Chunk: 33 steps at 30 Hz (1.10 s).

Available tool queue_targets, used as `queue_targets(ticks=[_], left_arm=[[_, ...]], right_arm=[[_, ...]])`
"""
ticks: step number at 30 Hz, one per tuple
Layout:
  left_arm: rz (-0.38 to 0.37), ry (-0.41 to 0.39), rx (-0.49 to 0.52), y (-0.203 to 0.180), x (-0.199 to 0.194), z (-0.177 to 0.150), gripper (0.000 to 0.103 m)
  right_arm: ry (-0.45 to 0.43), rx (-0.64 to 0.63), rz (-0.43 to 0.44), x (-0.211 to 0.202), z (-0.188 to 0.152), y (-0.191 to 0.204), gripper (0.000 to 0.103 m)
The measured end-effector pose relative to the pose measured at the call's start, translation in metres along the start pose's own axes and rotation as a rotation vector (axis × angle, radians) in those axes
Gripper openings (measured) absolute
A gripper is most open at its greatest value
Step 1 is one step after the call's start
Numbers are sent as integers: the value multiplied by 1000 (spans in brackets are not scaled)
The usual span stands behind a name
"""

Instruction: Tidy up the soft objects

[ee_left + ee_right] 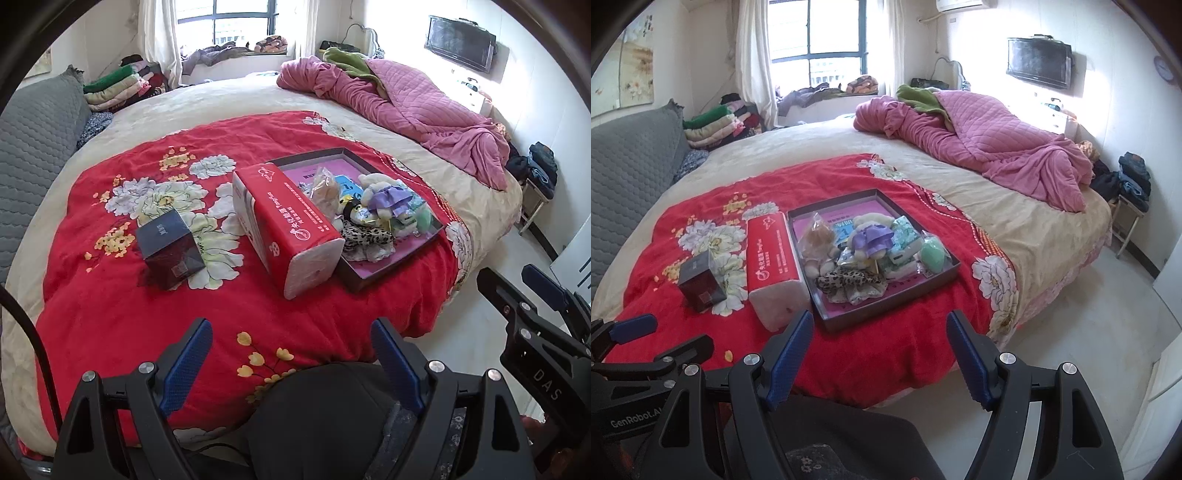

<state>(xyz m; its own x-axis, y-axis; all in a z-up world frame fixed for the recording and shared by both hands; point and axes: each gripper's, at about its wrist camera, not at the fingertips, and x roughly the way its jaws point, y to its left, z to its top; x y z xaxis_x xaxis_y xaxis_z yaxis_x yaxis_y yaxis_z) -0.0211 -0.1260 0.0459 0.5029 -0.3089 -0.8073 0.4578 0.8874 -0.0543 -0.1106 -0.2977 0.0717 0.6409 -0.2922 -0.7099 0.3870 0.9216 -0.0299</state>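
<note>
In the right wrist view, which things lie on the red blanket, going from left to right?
dark box → red tissue pack → shallow tray filled with soft toys

Right gripper (879, 354) open, empty, lower centre. Tray (827, 314) of soft toys mid-frame on red blanket (886, 354); tissue pack (774, 258) touching tray's left.

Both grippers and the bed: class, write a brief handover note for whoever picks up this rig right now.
Left gripper: open, empty, above the red blanket.
Right gripper: open, empty, in front of the tray.
Things: plush toys and small soft packets piled in the tray; tissue pack beside it; dark box further left.
Done: nothing visibly sorted.
Left: organize everything.
</note>
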Motion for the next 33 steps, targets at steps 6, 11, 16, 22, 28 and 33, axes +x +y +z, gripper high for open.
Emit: queue_targets(ticks=[6, 11, 16, 22, 28, 33], left_arm=[[6, 0, 1, 1, -2, -1, 87], [12, 2, -1, 3, -2, -1, 87], [19, 8, 2, 3, -1, -2, 87], [26, 10, 1, 3, 0, -1, 87], [26, 12, 1, 3, 1, -2, 87], [22, 11, -6, 4, 2, -3, 87]], right_arm=[[11, -1, 5, 0, -2, 1, 75], [22, 0, 11, 2, -2, 1, 75], [30, 3, 15, 4, -3, 0, 75], [37, 4, 17, 7, -6, 1, 75], [35, 5, 18, 7, -6, 1, 75], [44, 7, 25, 10, -8, 2, 75]])
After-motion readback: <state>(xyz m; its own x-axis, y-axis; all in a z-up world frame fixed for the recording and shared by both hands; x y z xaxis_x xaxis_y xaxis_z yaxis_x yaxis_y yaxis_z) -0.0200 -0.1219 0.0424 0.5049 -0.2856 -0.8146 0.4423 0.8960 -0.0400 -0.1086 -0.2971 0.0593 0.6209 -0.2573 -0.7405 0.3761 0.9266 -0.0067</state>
